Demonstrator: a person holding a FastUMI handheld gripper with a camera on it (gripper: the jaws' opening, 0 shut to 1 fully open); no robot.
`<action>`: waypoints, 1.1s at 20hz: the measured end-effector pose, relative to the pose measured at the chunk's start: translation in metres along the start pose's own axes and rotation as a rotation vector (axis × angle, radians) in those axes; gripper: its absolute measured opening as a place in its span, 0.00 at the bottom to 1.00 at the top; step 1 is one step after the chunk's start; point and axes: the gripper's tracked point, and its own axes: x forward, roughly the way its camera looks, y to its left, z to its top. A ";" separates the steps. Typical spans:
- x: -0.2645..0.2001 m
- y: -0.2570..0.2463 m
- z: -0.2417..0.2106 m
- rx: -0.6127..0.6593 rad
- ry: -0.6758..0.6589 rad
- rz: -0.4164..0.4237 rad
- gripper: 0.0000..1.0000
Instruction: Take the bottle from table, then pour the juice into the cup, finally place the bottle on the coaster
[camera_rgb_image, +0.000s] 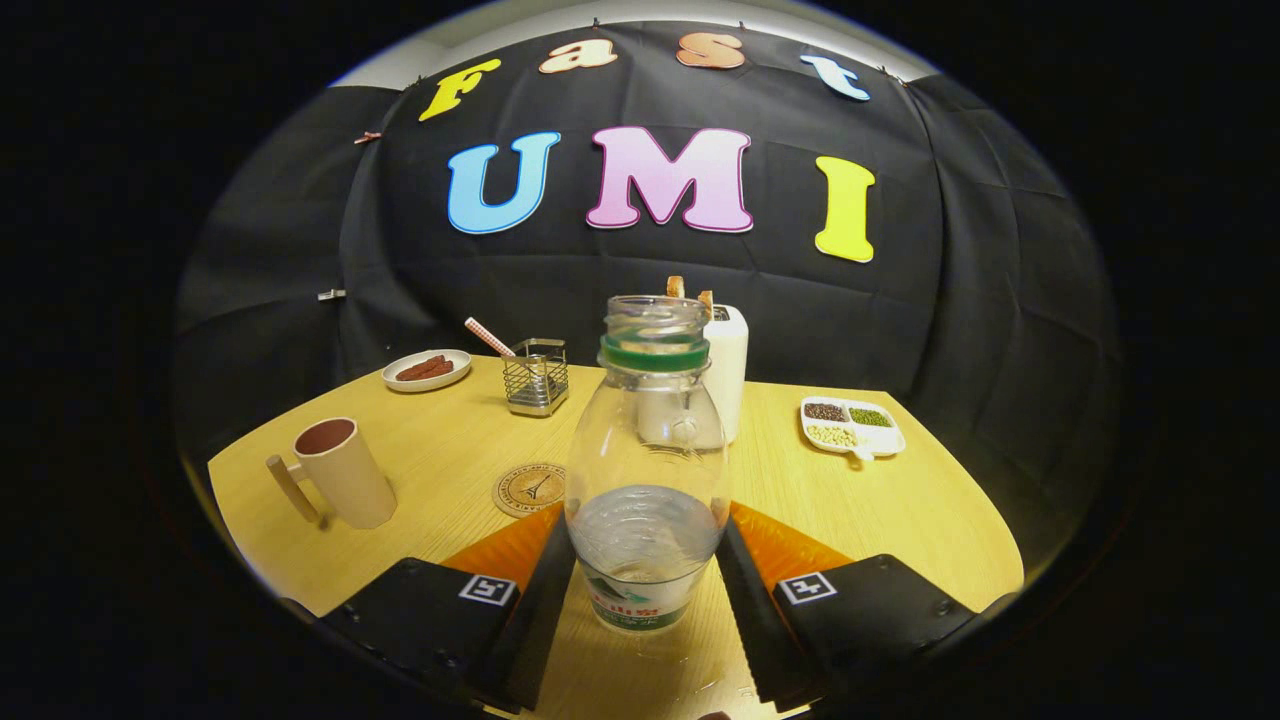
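The gripper (645, 600) has two broad, flat, wedge-shaped fingers (540, 600) that taper forward. Each ends behind in a dark, boxy block with rounded corners. A small square black-and-white marker (487, 589) sits on each block. Small round screws dot the right block's far edge.

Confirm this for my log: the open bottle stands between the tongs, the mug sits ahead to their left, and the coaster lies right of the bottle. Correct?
Not quite. The gripper view shows the coaster lying left of the bottle, between it and the mug. The rest holds: the uncapped bottle stands between the tongs, whose fingers flank its lower body.
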 end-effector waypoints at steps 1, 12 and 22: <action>0.000 -0.001 0.000 -0.005 0.003 -0.003 0.79; -0.018 0.010 0.054 -0.171 -0.044 0.037 0.72; -0.016 0.051 0.101 -0.407 -0.065 -0.011 0.72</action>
